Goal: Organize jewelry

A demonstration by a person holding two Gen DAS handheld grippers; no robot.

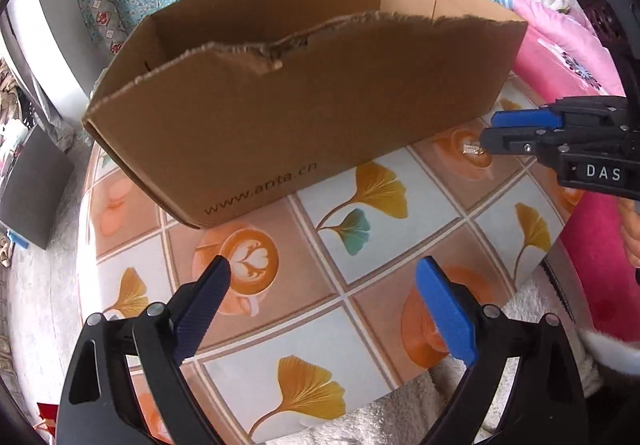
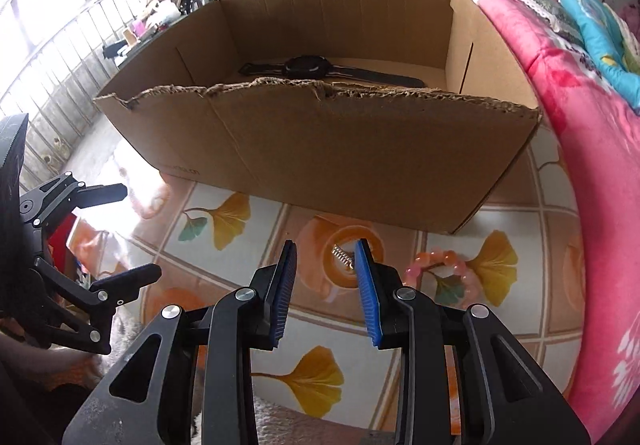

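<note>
A black watch lies flat inside the open cardboard box, straps stretched out along the far wall. A small silvery chain piece rests on the tablecloth before the box (detail unclear). Just right, a pink beaded bracelet lies flat.

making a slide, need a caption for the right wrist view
Right tongs part-open above a small gold piece; pink bracelet beside, watch in cardboard box.

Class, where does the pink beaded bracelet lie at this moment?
In the right wrist view, the pink beaded bracelet lies on the patterned tablecloth, just right of the right gripper and before the brown cardboard box.
</note>
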